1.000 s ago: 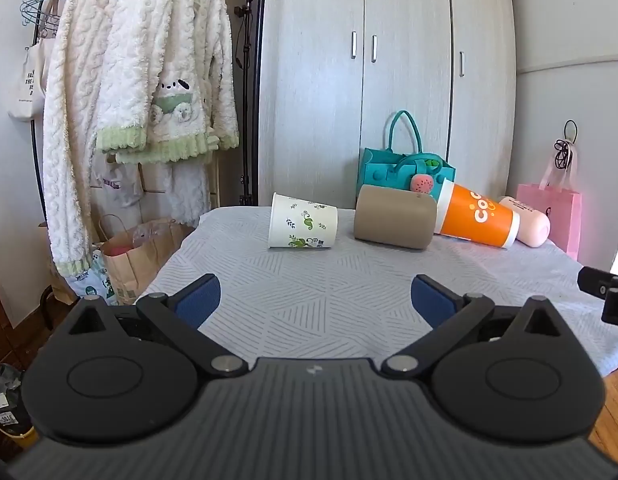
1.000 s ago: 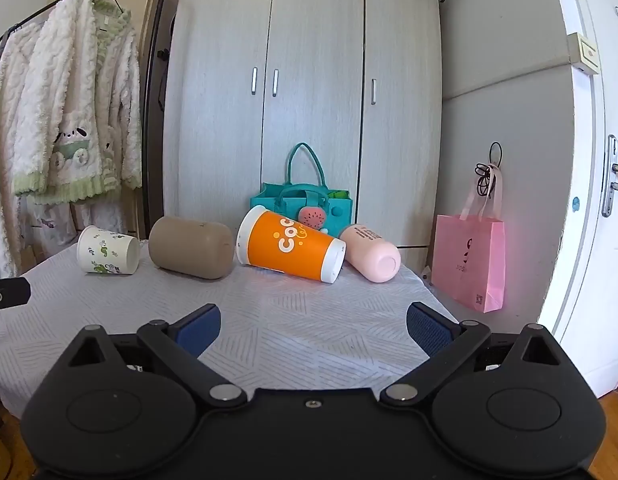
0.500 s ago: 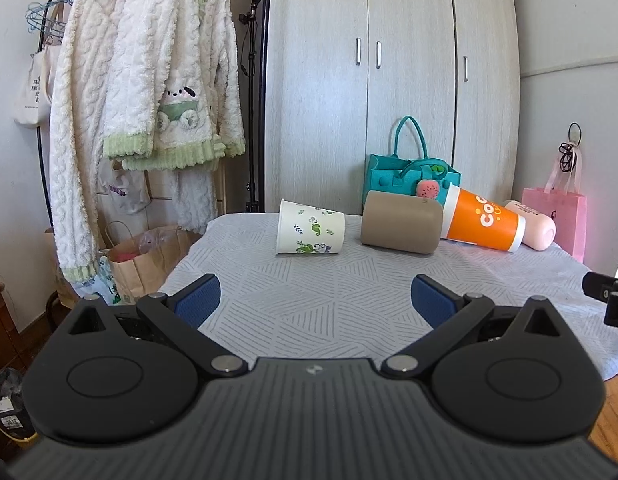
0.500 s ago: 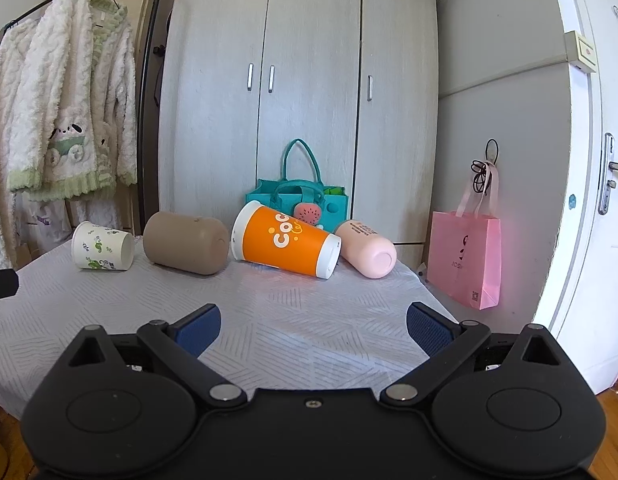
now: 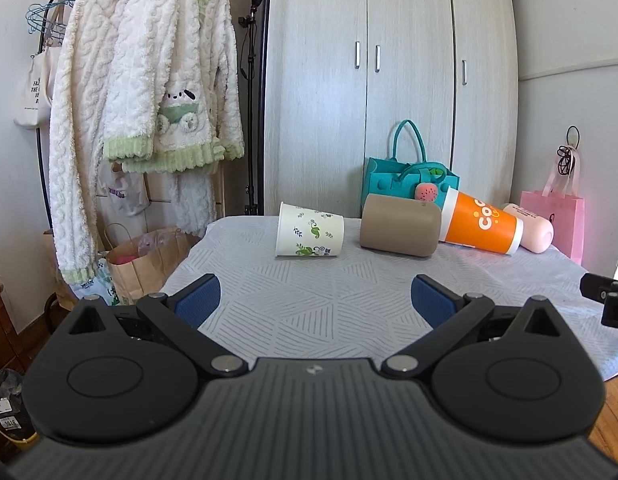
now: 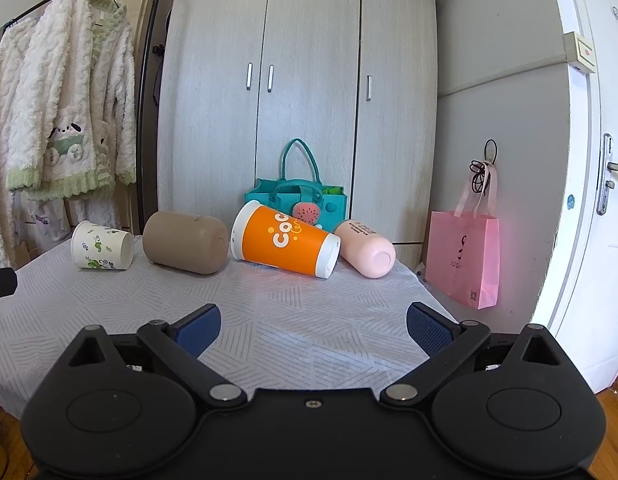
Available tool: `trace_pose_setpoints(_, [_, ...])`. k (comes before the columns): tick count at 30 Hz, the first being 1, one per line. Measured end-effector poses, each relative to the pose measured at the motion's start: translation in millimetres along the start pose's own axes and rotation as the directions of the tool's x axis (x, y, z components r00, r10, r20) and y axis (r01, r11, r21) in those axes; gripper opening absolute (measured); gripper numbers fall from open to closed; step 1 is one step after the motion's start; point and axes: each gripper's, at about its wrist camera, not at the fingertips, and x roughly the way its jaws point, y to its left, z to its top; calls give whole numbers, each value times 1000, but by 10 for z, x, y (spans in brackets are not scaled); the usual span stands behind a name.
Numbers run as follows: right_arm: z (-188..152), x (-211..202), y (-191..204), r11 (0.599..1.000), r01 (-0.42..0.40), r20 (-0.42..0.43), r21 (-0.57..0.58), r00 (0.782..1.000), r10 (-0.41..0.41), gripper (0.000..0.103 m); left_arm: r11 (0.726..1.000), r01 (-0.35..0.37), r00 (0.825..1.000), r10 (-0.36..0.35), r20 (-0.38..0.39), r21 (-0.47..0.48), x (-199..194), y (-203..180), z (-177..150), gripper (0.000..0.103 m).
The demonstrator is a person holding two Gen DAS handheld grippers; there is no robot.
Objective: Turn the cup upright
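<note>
Several cups lie on their sides in a row at the far edge of a grey patterned table (image 5: 309, 304). From left: a white paper cup with green leaves (image 5: 309, 231) (image 6: 102, 245), a tan cup (image 5: 399, 230) (image 6: 185, 241), an orange cup with white rims (image 5: 481, 222) (image 6: 285, 241), and a pink cup (image 5: 529, 229) (image 6: 365, 243). My left gripper (image 5: 315, 300) is open and empty over the table's near part, facing the white and tan cups. My right gripper (image 6: 313, 324) is open and empty, well short of the orange cup.
A teal tote bag (image 5: 409, 180) stands behind the cups before a grey wardrobe (image 6: 301, 80). A rack of white fleece clothes (image 5: 149, 92) and a paper bag (image 5: 149, 256) stand left of the table. A pink bag (image 6: 463, 256) hangs right, near a white door (image 6: 597, 200).
Both grippers have tilted up slightly, so the cups sit lower in both views and look a little nearer. The jaws stay open. No cup has moved.
</note>
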Motion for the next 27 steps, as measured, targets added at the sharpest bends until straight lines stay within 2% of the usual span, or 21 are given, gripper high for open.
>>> trace_pose_setpoints(27, [-24,-3,19,1000,-3,-13,6,1000,3,101,1000,16,1000,-16,-12,-19,3,-3,-9,103])
